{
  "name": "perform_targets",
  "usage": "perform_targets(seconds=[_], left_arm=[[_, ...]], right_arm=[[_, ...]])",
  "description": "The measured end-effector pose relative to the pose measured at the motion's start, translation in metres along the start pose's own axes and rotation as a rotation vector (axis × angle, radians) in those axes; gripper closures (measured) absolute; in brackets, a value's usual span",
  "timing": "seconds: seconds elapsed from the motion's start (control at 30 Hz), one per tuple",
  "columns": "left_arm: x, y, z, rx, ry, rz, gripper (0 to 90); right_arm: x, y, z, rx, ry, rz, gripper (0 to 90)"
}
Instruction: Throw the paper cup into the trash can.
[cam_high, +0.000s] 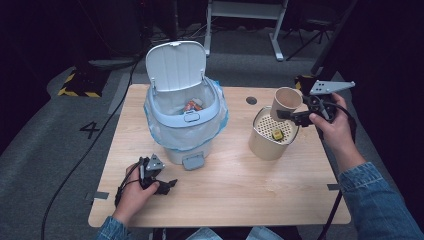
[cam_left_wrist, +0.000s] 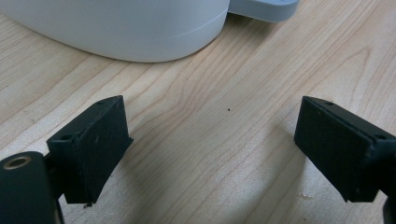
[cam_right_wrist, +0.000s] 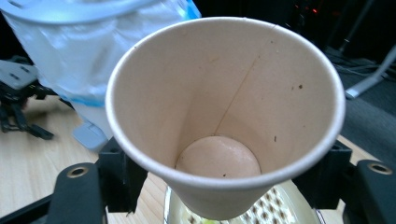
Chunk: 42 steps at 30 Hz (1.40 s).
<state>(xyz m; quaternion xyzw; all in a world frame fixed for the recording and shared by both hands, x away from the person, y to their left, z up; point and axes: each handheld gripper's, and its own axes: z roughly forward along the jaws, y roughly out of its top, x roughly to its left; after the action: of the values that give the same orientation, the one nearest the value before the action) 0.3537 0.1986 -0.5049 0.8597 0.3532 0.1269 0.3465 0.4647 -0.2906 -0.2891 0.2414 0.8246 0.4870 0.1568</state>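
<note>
My right gripper (cam_high: 295, 116) is shut on a tan paper cup (cam_high: 285, 102), held tilted above a beige strainer bin (cam_high: 264, 145) at the table's right. In the right gripper view the paper cup (cam_right_wrist: 224, 116) looks empty, with small dark specks inside, and the perforated strainer (cam_right_wrist: 275, 210) lies just below it. A small yellow item (cam_high: 277, 134) rests on the strainer. My left gripper (cam_high: 167, 186) rests open on the table near the front left; in its own view my left gripper (cam_left_wrist: 212, 154) has bare wood between its fingers.
A pale blue lidded trash bin (cam_high: 184, 112) with a plastic liner stands open at centre left, some rubbish inside. Its white base (cam_left_wrist: 121, 28) is close ahead of the left gripper. A dark grommet hole (cam_high: 251, 100) sits at the table's back.
</note>
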Motion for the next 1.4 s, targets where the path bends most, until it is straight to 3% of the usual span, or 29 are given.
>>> perform_targets(seconds=[0.53, 0.73, 1.4], left_arm=[[0.001, 0.000, 0.000, 0.001, -0.002, 0.004, 10.3], [0.002, 0.001, 0.001, 0.003, -0.004, 0.011, 10.3], [0.004, 0.002, 0.002, 0.003, -0.011, 0.011, 10.2]], right_arm=[[0.015, 0.054, 0.032, -0.053, 0.068, -0.047, 28.7], [0.022, 0.068, 0.046, -0.082, 0.093, -0.046, 28.7], [0.051, 0.105, 0.091, -0.102, 0.146, -0.071, 28.7]])
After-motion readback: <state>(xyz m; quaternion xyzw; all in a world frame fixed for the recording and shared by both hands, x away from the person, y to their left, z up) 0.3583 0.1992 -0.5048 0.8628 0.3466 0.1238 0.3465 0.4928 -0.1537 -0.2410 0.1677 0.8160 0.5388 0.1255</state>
